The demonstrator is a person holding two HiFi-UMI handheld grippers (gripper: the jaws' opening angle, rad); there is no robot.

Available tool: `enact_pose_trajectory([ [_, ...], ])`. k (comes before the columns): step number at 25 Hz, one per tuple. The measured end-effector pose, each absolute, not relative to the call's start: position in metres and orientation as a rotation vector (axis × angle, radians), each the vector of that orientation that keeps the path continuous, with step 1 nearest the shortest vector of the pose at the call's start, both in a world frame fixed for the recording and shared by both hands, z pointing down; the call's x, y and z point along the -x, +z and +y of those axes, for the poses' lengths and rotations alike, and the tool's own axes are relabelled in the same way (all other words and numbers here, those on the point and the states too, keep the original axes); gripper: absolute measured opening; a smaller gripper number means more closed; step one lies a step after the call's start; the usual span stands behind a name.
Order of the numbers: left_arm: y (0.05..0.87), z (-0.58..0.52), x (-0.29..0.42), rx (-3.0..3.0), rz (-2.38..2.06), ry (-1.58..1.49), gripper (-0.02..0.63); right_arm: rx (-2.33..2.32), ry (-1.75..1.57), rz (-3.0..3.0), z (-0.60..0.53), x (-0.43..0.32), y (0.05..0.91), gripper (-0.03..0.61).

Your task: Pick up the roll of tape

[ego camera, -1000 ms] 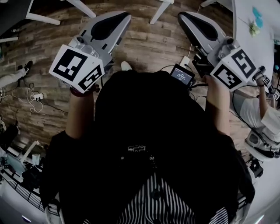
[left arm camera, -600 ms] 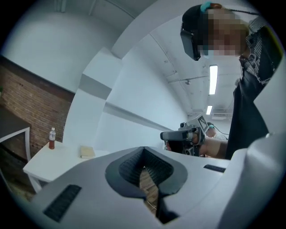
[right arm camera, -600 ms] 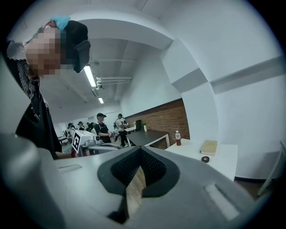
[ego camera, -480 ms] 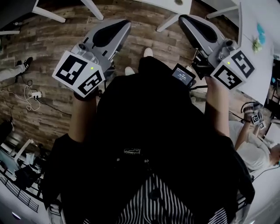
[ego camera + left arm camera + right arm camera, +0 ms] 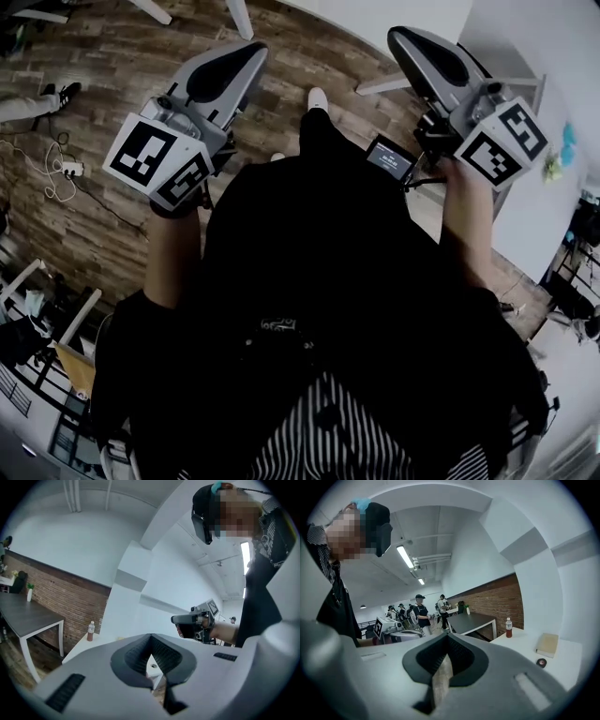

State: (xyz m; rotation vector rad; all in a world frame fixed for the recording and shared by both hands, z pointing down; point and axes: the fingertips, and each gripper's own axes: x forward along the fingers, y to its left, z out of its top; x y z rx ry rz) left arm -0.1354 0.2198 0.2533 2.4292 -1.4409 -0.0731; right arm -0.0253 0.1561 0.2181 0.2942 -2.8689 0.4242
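Observation:
The roll of tape (image 5: 541,663) is a small dark ring lying on a white table (image 5: 520,651), low right in the right gripper view and far beyond the jaws. My right gripper (image 5: 446,641) is shut with nothing in it, and the head view shows it (image 5: 401,37) held out over the floor. My left gripper (image 5: 246,49) is held out alongside it, also shut and empty. In the left gripper view its jaws (image 5: 151,641) meet at the tip. The tape does not show in that view or in the head view.
On the white table a tan book (image 5: 547,644) lies beside the tape and a red-capped bottle (image 5: 508,627) stands further back. A dark table (image 5: 473,620) sits by the brick wall. Several people stand at the back. The head view shows wood floor (image 5: 112,112) and the table's legs (image 5: 394,82).
The floor has slid left and down in the head view, and white table surfaces have come in at the top and right. Both grippers stay shut, side by side.

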Motion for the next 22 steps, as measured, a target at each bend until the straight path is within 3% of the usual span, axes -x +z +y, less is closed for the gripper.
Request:
enact_pose_trajectory([
  [16, 0.255, 0.071, 0.175, -2.283, -1.598, -0.105, 0.006, -0.064, 0.464, -2.835, -0.023, 0.071, 0.237, 0.005],
  [22, 0.258, 0.018, 0.150, -2.282, -1.571, -0.034, 0.006, -0.050, 0.546, -2.853, -0.082, 0.051, 0.254, 0.005],
])
